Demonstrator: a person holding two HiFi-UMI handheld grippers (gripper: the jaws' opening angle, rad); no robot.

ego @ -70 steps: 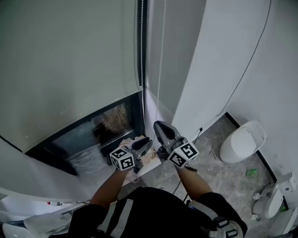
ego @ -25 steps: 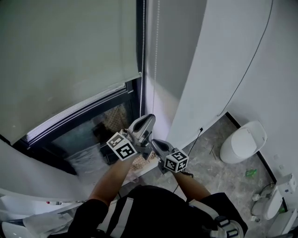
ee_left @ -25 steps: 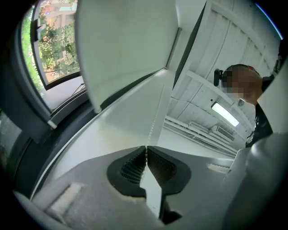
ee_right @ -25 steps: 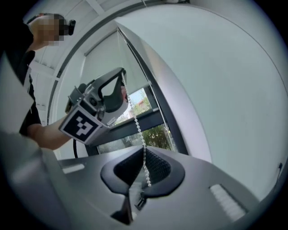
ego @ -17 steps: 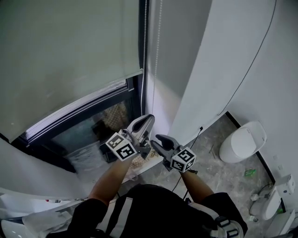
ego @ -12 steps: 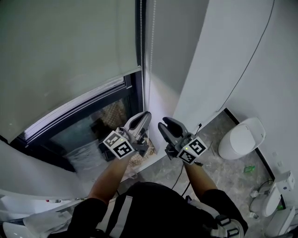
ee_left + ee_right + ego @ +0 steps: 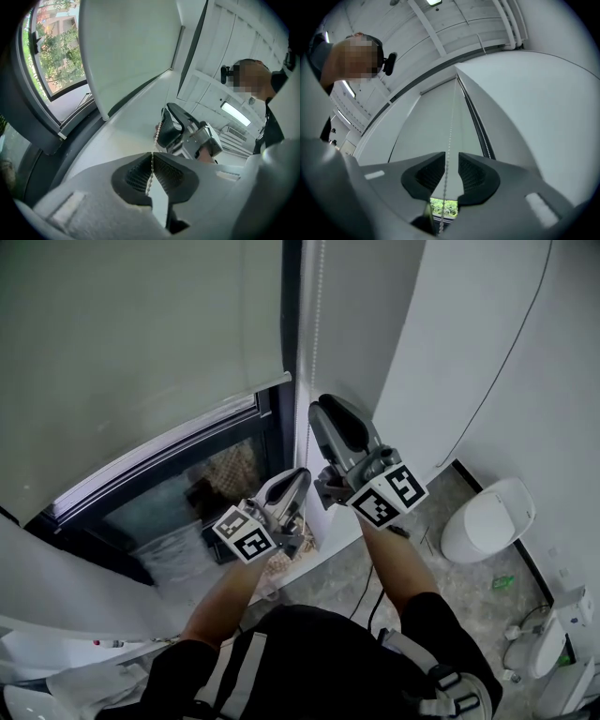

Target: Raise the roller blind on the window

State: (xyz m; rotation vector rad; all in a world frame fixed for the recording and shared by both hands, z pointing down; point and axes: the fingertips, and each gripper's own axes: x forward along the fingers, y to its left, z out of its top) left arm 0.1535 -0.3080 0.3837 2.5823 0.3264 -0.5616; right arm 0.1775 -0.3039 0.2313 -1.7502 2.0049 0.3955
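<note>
one roller blind (image 7: 141, 343), its top cut off.

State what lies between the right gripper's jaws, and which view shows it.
The bead chain runs between the right gripper's parted jaws, which have just been closing; the right gripper view shows it.

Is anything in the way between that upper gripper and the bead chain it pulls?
Nothing visible. The bead chain already runs between the right gripper's jaws, which have just been closing but don't press it yet. Lower down, the left gripper is shut on it.
</note>
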